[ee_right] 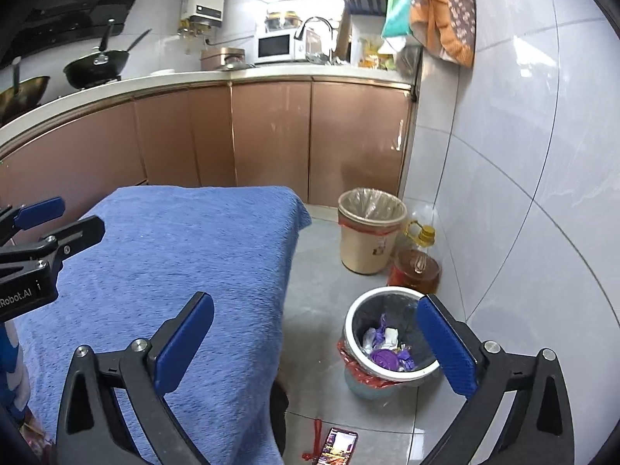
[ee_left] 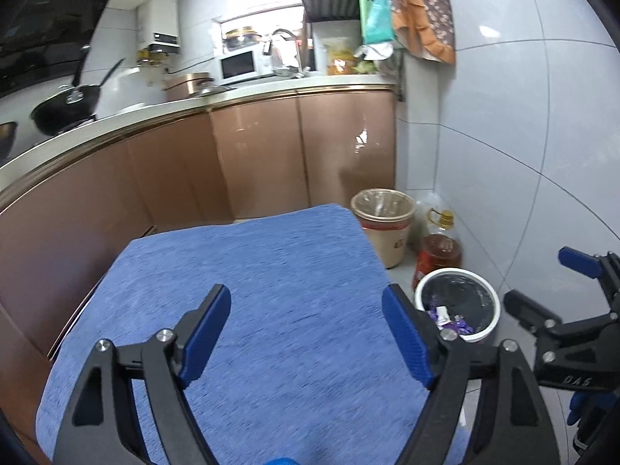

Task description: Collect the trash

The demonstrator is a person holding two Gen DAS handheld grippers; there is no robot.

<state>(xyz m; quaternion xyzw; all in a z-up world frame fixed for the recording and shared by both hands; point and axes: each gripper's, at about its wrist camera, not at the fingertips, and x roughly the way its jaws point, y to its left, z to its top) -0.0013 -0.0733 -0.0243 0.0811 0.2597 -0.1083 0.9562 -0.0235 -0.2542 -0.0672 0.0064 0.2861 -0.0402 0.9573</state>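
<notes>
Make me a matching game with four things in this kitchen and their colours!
Things:
1. towel
2. microwave
3. wok
4. cupboard doors

Colours:
A. white
B. pinkish brown
C. blue
D. black

Pairs: 1-C, 2-A, 3-D, 4-B

Bright, even indoor light; glare streaks on the glossy wall tiles (ee_left: 503, 124) and cabinet doors (ee_right: 356, 135). Strong fisheye bending with dark corners, slight motion blur on the blue cloth (ee_left: 252, 271).
</notes>
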